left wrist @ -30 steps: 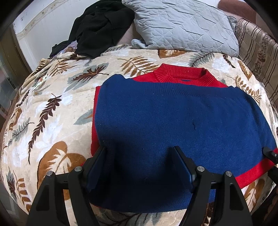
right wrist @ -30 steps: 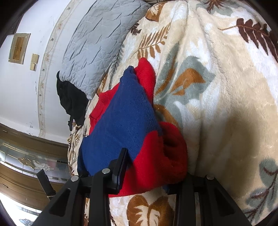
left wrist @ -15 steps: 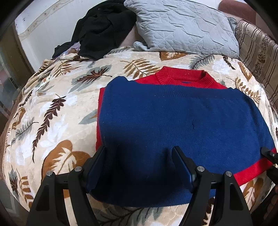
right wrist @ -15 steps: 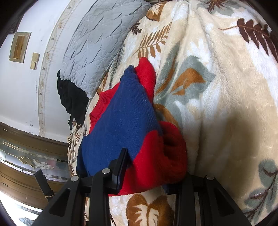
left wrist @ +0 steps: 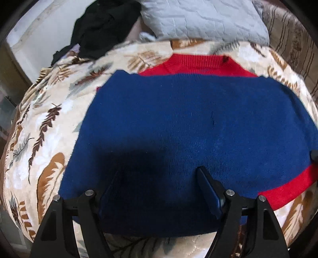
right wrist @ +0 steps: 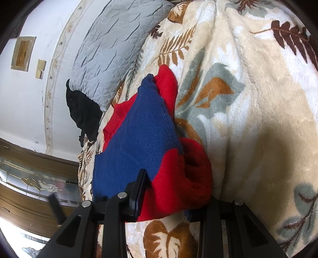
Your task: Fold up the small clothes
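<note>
A small blue and red sweater [left wrist: 188,123] lies flat on the leaf-print blanket [left wrist: 39,139], its red collar at the far side. My left gripper [left wrist: 159,178] is open, its fingers spread just above the sweater's near blue hem. In the right wrist view the sweater [right wrist: 143,139] is seen edge-on, with a red cuff bunched at its near end. My right gripper [right wrist: 174,190] is open, its jaws spread on either side of that red cuff; the right finger is mostly hidden behind the fabric.
A grey quilted pillow [left wrist: 202,17] and a black garment [left wrist: 99,25] lie at the far end of the bed. A striped cushion [left wrist: 294,39] sits at the far right. A white wall [right wrist: 29,89] and wood panelling stand to the left.
My left gripper has moved closer to and lower over the sweater; the sweater now fills more of its view. The right gripper has barely moved.
</note>
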